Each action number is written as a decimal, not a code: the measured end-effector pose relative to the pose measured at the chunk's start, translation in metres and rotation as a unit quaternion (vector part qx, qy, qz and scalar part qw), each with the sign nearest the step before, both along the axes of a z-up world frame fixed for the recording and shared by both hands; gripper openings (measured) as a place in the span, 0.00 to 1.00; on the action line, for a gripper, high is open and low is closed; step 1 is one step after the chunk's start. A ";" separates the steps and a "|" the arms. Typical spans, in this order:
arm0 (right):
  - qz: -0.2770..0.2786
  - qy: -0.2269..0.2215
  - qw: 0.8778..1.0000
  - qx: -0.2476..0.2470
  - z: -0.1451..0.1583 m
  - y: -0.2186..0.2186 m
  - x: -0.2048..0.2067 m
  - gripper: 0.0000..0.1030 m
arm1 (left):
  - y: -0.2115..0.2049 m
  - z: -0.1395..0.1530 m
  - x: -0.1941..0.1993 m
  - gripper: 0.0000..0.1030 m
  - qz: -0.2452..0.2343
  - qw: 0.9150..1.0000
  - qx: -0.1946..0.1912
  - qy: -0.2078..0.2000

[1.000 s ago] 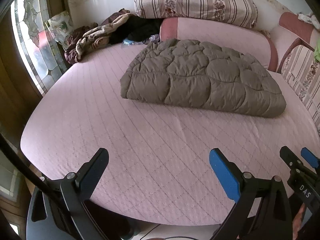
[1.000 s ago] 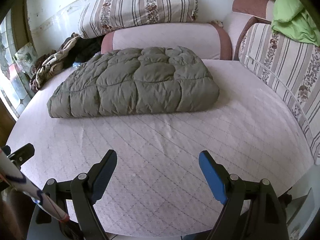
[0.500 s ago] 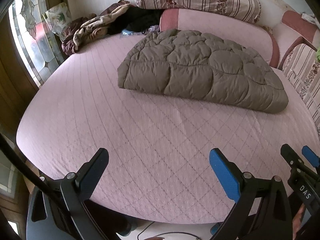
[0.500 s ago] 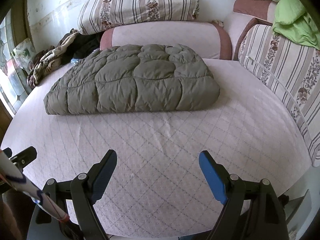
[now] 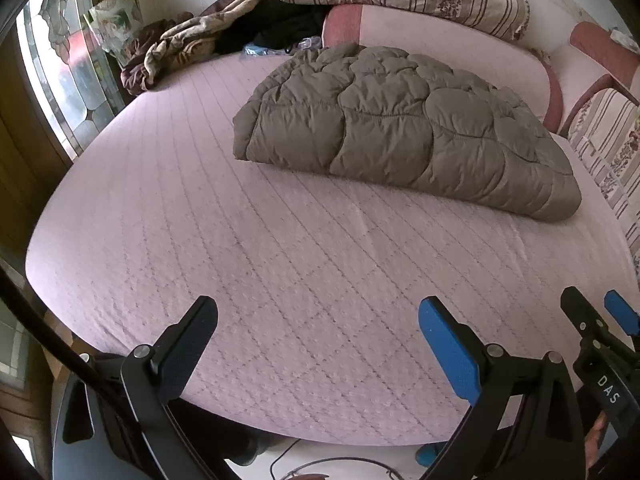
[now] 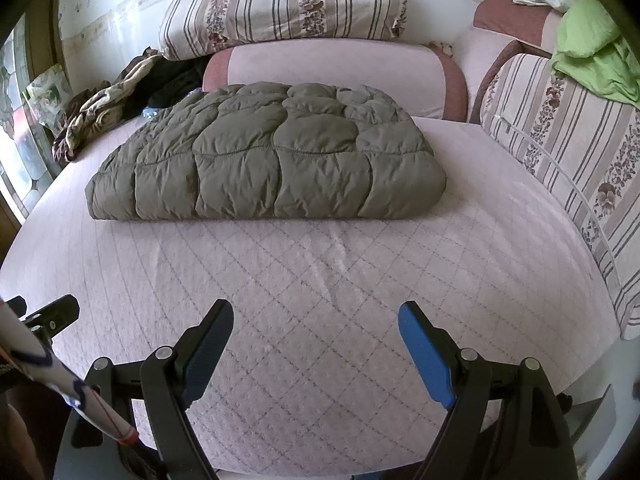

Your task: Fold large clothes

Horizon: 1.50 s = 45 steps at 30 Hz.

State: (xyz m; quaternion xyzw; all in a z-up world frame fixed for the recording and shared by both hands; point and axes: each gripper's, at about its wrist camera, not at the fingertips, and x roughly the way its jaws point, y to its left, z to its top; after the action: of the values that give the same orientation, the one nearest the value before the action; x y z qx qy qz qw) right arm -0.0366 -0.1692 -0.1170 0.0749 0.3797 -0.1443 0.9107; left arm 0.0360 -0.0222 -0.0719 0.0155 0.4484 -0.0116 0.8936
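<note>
A folded olive-grey puffy quilted coat (image 5: 400,128) lies on the pink quilted bed (image 5: 280,264), toward the far side; it also shows in the right wrist view (image 6: 272,156). My left gripper (image 5: 316,320) is open and empty, hovering over the bed's near edge, well short of the coat. My right gripper (image 6: 316,320) is open and empty, also over the near part of the bed (image 6: 320,280). The right gripper's fingertips show at the right edge of the left wrist view (image 5: 600,320).
A heap of brown and black clothes (image 5: 192,44) lies at the far left corner by a stained-glass window (image 5: 72,80). Striped pillows (image 6: 288,4) and pink cushions (image 6: 332,76) line the back. A green cloth (image 6: 592,48) lies on the striped cushion at the right.
Both grippers have tilted and drawn back slightly, so the coat sits a little lower and the bed's near edge shows more. Both stay open and empty.
</note>
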 end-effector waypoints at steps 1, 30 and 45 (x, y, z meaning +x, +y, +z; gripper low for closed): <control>-0.001 0.000 1.000 -0.002 0.000 0.001 0.000 0.85 | 0.001 0.000 0.000 0.97 -0.001 1.000 -0.006 0.001; -0.027 0.055 0.998 0.004 -0.054 -0.075 0.111 0.83 | 0.059 -0.055 0.149 0.96 0.054 0.997 0.058 0.025; -0.021 0.073 0.997 -0.018 -0.062 -0.112 0.200 0.81 | 0.031 -0.069 0.255 0.95 0.039 0.991 0.123 0.021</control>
State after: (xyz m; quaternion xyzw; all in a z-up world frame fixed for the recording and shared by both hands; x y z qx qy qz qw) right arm 0.1630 -0.2809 -0.1787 0.0551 0.4413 -0.1751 0.8784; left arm 0.2908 0.0092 -0.1411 0.1074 0.4657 0.0783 0.8749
